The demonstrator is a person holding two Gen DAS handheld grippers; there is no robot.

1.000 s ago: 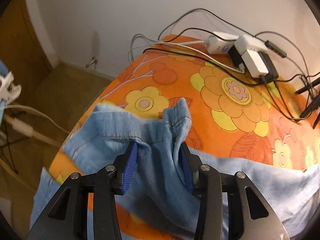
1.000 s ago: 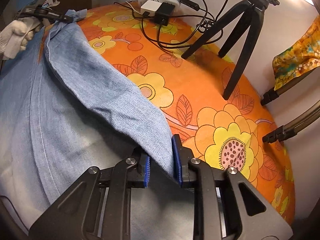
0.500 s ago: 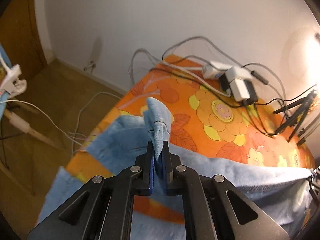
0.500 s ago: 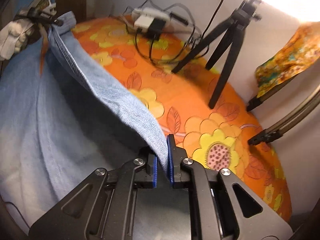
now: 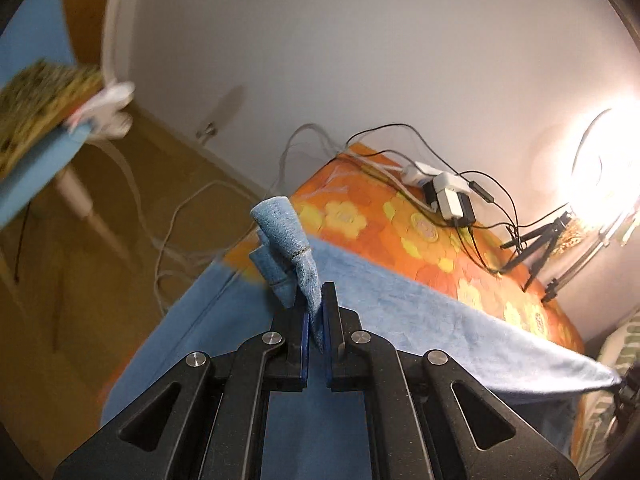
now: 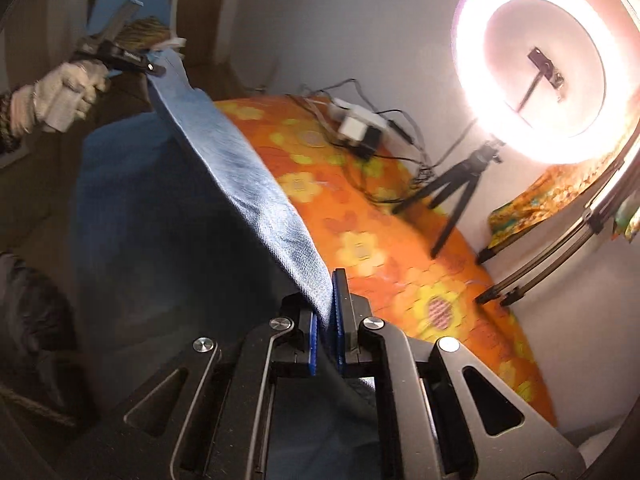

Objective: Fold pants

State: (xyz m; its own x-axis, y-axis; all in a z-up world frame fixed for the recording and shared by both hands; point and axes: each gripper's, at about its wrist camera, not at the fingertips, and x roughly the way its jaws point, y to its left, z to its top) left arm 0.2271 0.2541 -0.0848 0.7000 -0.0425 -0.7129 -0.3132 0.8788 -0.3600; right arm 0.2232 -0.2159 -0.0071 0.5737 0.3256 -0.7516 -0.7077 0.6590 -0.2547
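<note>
- The left gripper (image 5: 315, 312) is clamped on a bunched corner of the pants (image 5: 420, 320); its blue pads press the denim from both sides, and a rolled tip of cloth sticks up past the fingertips.
- The right gripper (image 6: 325, 308) pinches the other end of the same raised edge, the fabric running straight into the narrow slot between its pads.
- In the right wrist view the left gripper appears far off at upper left, gripped by a hand in a pale glove (image 6: 60, 92).
- The pants hang lifted between the two grippers: the held edge is pulled into a taut band above the bed, and the rest drops away in shadow below it.
- Under the cloth lies an orange bedspread (image 5: 440, 252) with yellow flowers.
- On its far part sit white power adapters (image 5: 448, 196) with a tangle of black cables.
- A small black tripod (image 6: 452, 192) stands on the bedspread, near the lit ring light (image 6: 544, 68).
</note>
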